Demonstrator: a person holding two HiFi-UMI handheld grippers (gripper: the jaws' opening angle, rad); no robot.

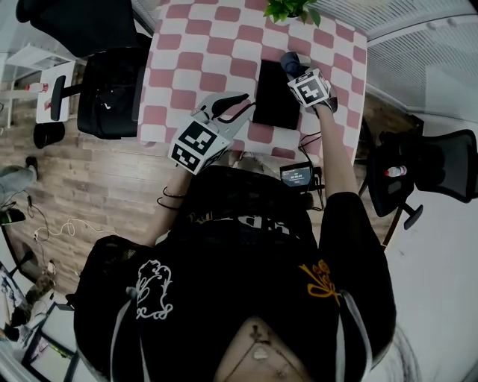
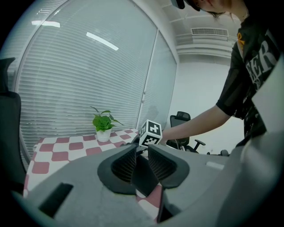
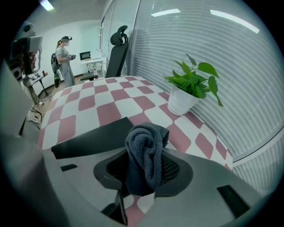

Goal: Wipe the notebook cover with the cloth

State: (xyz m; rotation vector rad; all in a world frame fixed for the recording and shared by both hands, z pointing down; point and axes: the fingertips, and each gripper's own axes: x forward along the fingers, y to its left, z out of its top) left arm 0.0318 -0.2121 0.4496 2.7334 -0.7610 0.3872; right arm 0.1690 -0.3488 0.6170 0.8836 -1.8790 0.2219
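Observation:
A black notebook [image 1: 275, 93] lies on the pink-and-white checked table [image 1: 194, 45]. My right gripper [image 1: 293, 69] is shut on a bunched grey-blue cloth [image 1: 289, 62] at the notebook's far right corner. In the right gripper view the cloth [image 3: 147, 153] fills the jaws above the notebook cover [image 3: 95, 135]. My left gripper [image 1: 240, 103] sits at the notebook's left edge. In its own view the jaws are shut on a dark wedge of the notebook [image 2: 143, 173]. The right gripper's marker cube [image 2: 151, 132] shows beyond it.
A potted green plant [image 1: 293, 9] stands at the table's far edge, close to the right gripper [image 3: 144, 170]. Black office chairs stand left [image 1: 112, 89] and right [image 1: 429, 168] of the table. A small screen device [image 1: 296, 175] hangs at the near edge. A person [image 3: 66, 60] stands far off.

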